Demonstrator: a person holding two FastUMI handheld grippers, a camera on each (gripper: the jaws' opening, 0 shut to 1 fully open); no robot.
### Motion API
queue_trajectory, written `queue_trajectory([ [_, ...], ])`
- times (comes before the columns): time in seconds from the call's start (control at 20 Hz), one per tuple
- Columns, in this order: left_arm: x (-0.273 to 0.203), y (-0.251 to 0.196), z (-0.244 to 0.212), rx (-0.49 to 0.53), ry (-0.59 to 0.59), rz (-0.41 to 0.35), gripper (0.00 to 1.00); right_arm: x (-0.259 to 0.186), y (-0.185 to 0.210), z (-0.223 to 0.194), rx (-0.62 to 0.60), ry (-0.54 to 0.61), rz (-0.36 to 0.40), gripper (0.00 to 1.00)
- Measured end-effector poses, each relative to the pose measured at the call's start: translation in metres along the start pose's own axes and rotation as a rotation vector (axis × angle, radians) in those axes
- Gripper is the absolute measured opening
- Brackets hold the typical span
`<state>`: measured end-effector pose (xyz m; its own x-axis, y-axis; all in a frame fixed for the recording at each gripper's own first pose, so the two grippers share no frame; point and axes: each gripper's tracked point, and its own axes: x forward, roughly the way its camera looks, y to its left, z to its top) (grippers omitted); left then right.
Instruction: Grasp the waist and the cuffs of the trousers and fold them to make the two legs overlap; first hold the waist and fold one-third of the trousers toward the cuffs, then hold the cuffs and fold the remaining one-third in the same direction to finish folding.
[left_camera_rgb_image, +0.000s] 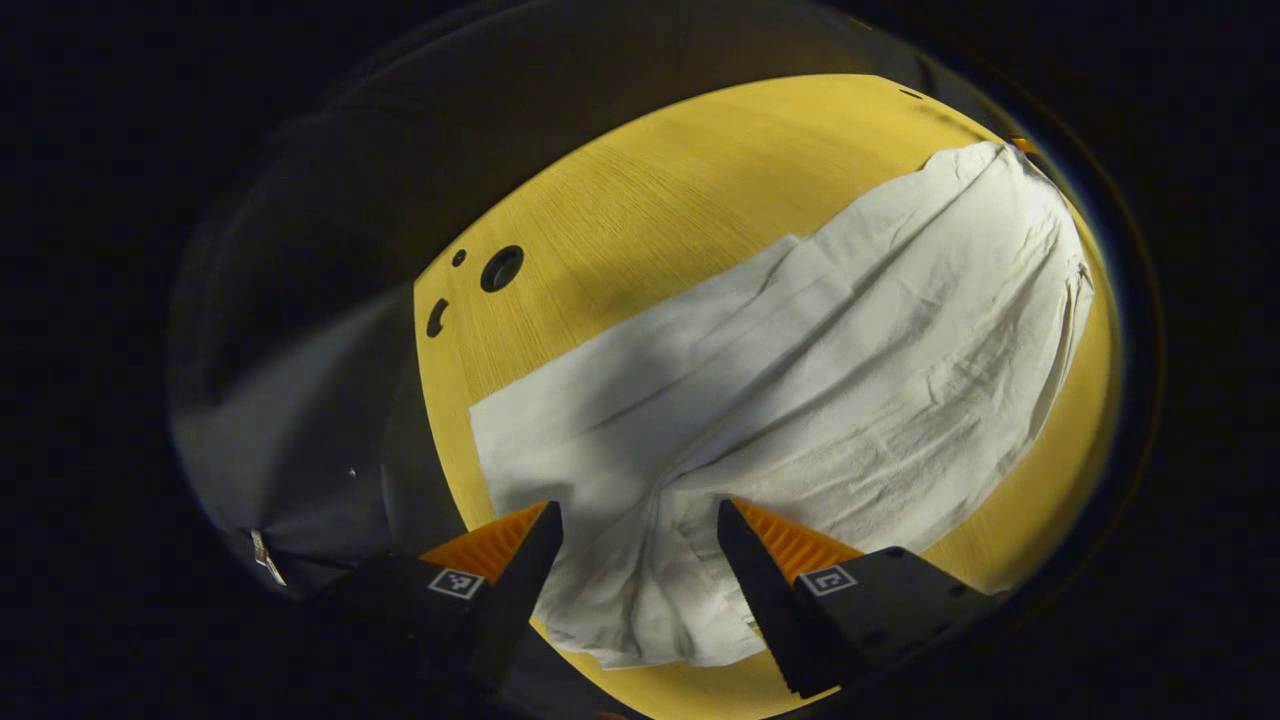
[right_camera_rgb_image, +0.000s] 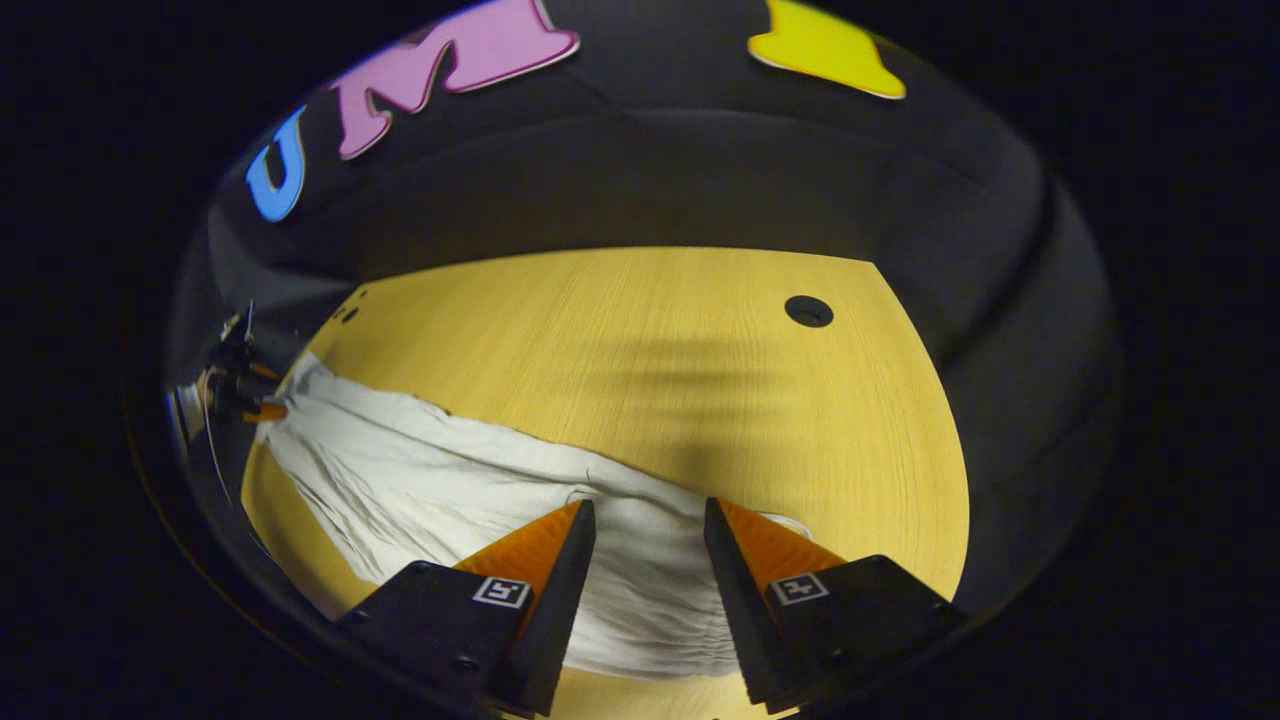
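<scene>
Hovering both grippers, left gripper (left_camera_rgb_image: 640, 525) and right gripper (right_camera_rgb_image: 650, 520), released over trousers (left_camera_rgb_image: 800, 380) near tabletop (right_camera_rgb_image: 650, 350) edge; risking pinching just one layer, legs sliding apart.

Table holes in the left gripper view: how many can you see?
3, clustered on the bare table beyond the trousers: a big round hole, a small one, a slot. Cloth may hide others.

White trousers (left_camera_rgb_image: 800, 380) spread flat and lengthwise on the yellow wooden table (left_camera_rgb_image: 640, 180), fabric creased and wrinkled, legs laid side by side, cuff end seen bunched in the left gripper view, gathered waist (right_camera_rgb_image: 650, 600) seen in the right gripper view
</scene>
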<state>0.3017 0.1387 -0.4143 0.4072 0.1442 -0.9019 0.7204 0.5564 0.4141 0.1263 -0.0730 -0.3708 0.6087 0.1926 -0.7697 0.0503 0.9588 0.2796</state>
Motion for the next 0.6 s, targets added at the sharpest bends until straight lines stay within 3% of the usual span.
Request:
queue_trajectory([
  [0.1, -0.012, -0.001, -0.002, -0.044, -0.04, 0.002, 0.99, -0.013, -0.008, -0.002, 0.176, -0.038, -0.04, 0.74],
  [0.15, -0.018, -0.001, -0.004, -0.069, -0.061, 0.005, 0.99, -0.021, -0.014, -0.008, 0.264, -0.046, -0.071, 0.67],
  [0.2, -0.025, -0.001, -0.007, -0.092, -0.088, 0.011, 0.99, -0.034, -0.019, -0.017, 0.343, -0.072, -0.099, 0.76],
  [0.25, -0.032, -0.003, -0.01, -0.116, -0.109, 0.014, 0.99, -0.043, -0.021, -0.022, 0.403, -0.1, -0.118, 0.76],
  [0.45, -0.052, -0.024, -0.024, -0.269, -0.211, -0.062, 0.99, -0.075, -0.04, -0.067, 0.53, -0.128, -0.261, 0.76],
  [0.6, -0.059, -0.025, -0.036, -0.397, -0.255, -0.072, 0.99, -0.071, -0.036, -0.104, 0.62, -0.095, -0.277, 0.76],
])
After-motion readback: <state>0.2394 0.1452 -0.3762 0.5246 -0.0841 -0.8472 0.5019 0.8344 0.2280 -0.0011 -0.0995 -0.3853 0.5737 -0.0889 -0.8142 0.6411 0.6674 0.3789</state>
